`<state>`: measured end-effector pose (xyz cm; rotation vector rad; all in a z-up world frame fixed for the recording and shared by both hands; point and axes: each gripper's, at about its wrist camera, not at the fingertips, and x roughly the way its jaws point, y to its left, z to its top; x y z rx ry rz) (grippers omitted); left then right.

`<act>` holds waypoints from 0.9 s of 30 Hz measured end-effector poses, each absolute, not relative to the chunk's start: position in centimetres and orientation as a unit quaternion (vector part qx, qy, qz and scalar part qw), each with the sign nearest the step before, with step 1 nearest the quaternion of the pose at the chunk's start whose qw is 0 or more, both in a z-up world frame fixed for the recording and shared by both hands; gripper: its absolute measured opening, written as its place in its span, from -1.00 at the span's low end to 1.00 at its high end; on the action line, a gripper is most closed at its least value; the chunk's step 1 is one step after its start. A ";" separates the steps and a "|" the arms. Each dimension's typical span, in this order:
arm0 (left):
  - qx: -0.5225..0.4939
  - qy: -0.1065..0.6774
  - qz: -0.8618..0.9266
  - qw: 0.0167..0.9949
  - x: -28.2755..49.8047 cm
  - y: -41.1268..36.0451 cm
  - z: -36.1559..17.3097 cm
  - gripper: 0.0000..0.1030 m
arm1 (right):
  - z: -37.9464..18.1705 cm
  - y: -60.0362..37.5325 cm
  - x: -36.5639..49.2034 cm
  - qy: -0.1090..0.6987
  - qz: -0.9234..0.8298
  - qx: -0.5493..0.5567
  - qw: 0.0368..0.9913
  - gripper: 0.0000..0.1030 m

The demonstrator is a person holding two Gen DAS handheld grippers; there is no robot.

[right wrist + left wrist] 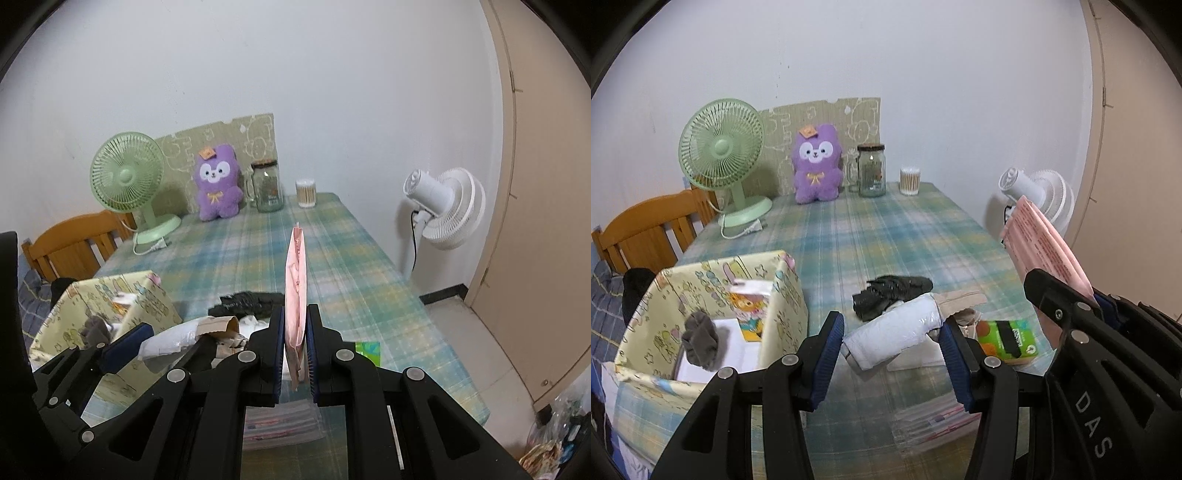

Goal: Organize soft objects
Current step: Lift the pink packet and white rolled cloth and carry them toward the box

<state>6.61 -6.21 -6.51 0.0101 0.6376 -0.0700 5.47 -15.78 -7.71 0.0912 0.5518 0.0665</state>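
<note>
Between the left tongs point(892, 354) — clamped — a white roll point(892, 338); right tongs point(295, 349) pinch a pink packet point(296, 280).

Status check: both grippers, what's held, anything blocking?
Left gripper shut on white padded pack. Right gripper shut on pink packet. Patterned box left, path clear.

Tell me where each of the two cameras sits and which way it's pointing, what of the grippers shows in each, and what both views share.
Left wrist view: on the left gripper, looking down the table; its fingers hold a white roll; the right gripper shows at right, holding a pink packet.
Right wrist view: on the right gripper, same direction; its fingers clamp the pink packet edge-on; the left gripper shows at lower left.
Shared: green fan, purple plush, jar, yellow box.
</note>
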 end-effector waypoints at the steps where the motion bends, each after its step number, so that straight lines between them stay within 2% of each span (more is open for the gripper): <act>1: 0.005 0.311 -0.035 0.950 6.5 -6.1 -6.2 0.06 | -7.4 -15.7 5.3 0.270 0.033 0.044 0.961 -0.73; 27: 0.011 0.279 -0.051 0.959 5.7 -2.5 -2.2 0.06 | -3.2 -12.4 4.8 0.243 0.041 0.039 0.968 -0.73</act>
